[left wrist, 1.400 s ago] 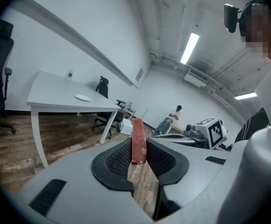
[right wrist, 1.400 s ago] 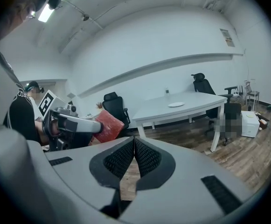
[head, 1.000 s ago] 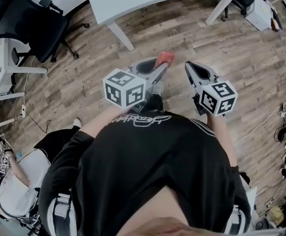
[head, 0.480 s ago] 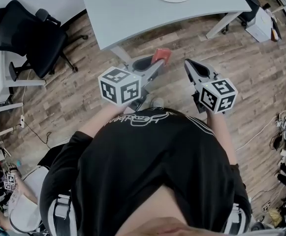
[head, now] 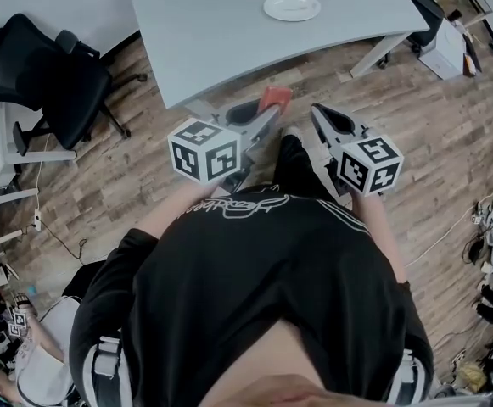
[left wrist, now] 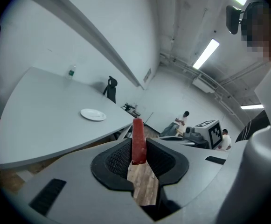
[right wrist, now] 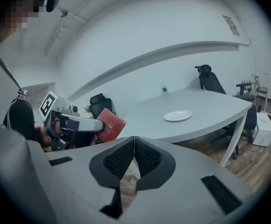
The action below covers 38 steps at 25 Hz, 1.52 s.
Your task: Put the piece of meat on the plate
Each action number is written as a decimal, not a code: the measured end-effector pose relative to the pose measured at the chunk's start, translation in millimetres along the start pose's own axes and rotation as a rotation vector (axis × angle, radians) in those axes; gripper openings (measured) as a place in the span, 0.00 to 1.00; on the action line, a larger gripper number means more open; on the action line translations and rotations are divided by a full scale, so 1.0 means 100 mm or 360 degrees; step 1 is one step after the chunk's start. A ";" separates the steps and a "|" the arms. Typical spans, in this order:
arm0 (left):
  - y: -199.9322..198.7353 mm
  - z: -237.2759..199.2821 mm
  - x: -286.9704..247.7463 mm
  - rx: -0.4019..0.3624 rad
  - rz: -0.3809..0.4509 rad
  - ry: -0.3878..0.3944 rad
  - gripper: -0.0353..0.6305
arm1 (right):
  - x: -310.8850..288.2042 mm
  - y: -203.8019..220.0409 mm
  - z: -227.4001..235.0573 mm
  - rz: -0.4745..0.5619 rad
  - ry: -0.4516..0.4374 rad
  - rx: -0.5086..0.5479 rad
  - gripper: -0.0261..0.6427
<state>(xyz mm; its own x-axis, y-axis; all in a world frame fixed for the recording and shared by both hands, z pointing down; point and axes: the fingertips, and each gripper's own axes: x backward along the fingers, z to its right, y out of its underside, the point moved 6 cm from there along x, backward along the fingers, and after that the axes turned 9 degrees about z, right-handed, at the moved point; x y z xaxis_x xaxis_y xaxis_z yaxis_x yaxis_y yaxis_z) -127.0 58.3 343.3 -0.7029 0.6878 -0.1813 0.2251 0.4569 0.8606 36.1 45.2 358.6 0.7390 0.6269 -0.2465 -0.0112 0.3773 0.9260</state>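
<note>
While left gripper (left wrist: 137,146) jaws clamp piece of meat (left wrist: 138,129) edge-on, right gripper (right wrist: 134,141) jaws pressed together; empty.

Red meat slab (left wrist: 138,141) pinched in left tongs (left wrist: 136,156); white plate (head: 292,7) on table (head: 204,32).

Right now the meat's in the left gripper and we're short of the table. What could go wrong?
1. The left gripper pinches the meat by one edge, most of it past the pads; it could slip out onto the floor.
2. The plate sits well in from the table's near edge, so a long reach might drop the meat beside it.
3. The right gripper is shut and empty; nothing steadies the plate.
</note>
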 end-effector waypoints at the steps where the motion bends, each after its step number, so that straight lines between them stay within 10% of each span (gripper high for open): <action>1: -0.02 -0.03 -0.06 0.0003 -0.0004 -0.0006 0.19 | -0.04 -0.02 0.06 -0.0005 -0.0007 -0.0003 0.05; 38: -0.91 -1.58 -2.63 0.0149 -0.0114 -0.0298 0.19 | -1.99 -0.91 2.70 -0.0203 -0.0310 -0.0069 0.05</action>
<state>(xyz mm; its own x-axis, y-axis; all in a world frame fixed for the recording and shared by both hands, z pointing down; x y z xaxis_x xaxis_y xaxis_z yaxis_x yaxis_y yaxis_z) -69.7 -253.1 388.3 -0.5839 0.7403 -0.3330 0.2469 0.5528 0.7959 72.0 -297.5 400.5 0.8524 0.4302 -0.2973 0.0650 0.4769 0.8766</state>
